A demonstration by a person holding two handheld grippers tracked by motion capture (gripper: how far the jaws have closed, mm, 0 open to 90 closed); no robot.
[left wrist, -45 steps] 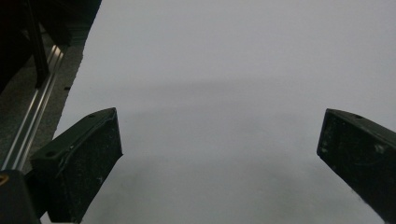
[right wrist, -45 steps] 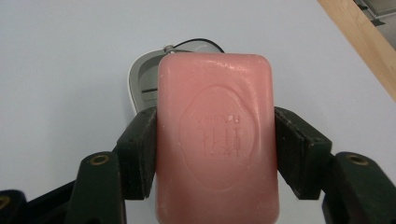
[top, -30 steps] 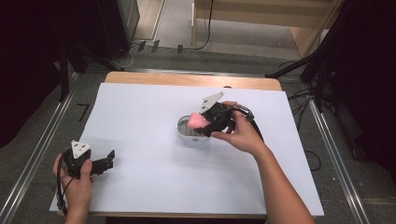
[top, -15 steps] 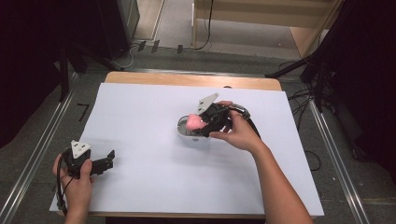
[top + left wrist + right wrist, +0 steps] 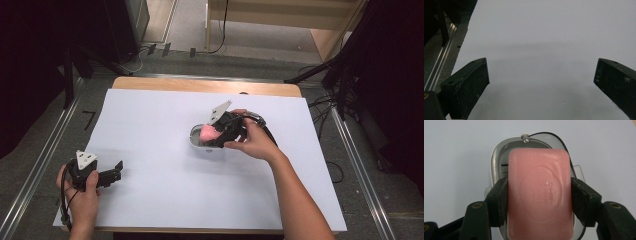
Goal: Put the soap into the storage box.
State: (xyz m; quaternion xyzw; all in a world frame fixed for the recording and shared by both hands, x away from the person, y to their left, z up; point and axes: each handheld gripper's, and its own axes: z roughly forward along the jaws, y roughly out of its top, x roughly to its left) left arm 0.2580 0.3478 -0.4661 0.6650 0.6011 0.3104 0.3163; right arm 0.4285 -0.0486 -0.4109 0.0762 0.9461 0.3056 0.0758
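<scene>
Soap bar (image 5: 539,195), pink, sits clamped between the right gripper's (image 5: 539,200) jaws just above the grey soap dish (image 5: 499,167) mid-desk. Its oval stamp shows raised lettering, upside down and unreadable. Against a second ago it sits slightly lower over the dish. Left gripper (image 5: 541,82) gapes wide over white paper (image 5: 544,32).

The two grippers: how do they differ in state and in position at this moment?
The right gripper is shut on the pink soap; the left gripper is open with nothing between its jaws. The right one is over the grey soap dish mid-table; the left one sits near the table's front left corner. Both have black jaws.
</scene>
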